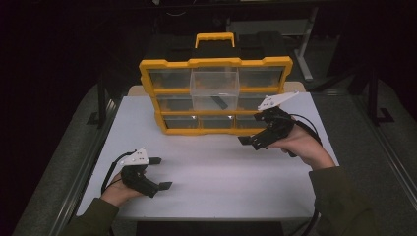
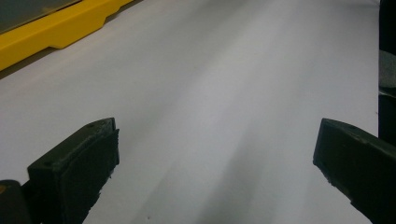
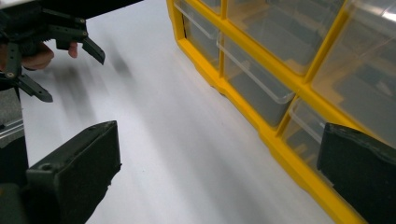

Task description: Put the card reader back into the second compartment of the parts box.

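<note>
Both released: left gripper (image 1: 160,173) near table's (image 1: 221,182) front-left corner, right gripper (image 1: 248,139) beside yellow organizer (image 1: 215,63) at far edge.

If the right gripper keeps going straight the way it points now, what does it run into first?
Probably nothing soon: the right gripper points along the bare white table, with the yellow drawer cabinet running close alongside. Further off in that line is the left gripper; depth is unclear.

Left gripper (image 2: 215,154) jaws spread over white table (image 2: 224,84) beside yellow organizer (image 2: 51,32).
</note>
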`<state>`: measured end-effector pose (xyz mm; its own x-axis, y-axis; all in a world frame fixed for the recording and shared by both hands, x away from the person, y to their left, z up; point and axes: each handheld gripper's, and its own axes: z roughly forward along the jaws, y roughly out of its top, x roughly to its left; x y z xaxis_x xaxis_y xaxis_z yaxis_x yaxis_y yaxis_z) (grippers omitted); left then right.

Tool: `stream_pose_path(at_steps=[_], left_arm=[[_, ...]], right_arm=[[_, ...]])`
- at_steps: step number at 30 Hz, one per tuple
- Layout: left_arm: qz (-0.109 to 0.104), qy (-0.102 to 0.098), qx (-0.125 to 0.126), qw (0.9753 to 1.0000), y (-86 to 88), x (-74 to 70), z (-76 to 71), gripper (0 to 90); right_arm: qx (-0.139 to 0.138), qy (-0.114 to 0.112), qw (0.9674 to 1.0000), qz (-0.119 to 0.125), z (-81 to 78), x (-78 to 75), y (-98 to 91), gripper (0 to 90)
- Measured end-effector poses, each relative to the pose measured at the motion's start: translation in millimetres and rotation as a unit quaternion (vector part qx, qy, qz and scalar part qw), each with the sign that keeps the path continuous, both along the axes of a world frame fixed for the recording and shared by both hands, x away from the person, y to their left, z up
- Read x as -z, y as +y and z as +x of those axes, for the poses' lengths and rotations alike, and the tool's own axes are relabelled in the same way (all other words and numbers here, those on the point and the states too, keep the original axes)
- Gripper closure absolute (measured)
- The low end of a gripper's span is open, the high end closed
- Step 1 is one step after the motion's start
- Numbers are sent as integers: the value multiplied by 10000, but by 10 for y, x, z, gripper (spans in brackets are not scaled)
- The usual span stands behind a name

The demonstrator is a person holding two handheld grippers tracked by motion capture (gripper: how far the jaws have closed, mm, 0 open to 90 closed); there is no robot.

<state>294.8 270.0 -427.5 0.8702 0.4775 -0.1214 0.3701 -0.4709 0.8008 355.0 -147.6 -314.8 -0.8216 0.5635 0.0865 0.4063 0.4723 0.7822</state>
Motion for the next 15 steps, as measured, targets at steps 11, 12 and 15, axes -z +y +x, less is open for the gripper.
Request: stream_pose_path(at_steps=[11,12,15], left_arm=[[12,-5,10,10000,2,-1,0,0],[15,-6,12,10000,1,0,0,0],[19,-7,11,10000,1,0,0,0]], right_arm=[[51,-4,10000,56,-86,344,57,0],[50,-16,10000,65,-94,377,59,0],[59,-13,9999,105,-123,467,62,0]])
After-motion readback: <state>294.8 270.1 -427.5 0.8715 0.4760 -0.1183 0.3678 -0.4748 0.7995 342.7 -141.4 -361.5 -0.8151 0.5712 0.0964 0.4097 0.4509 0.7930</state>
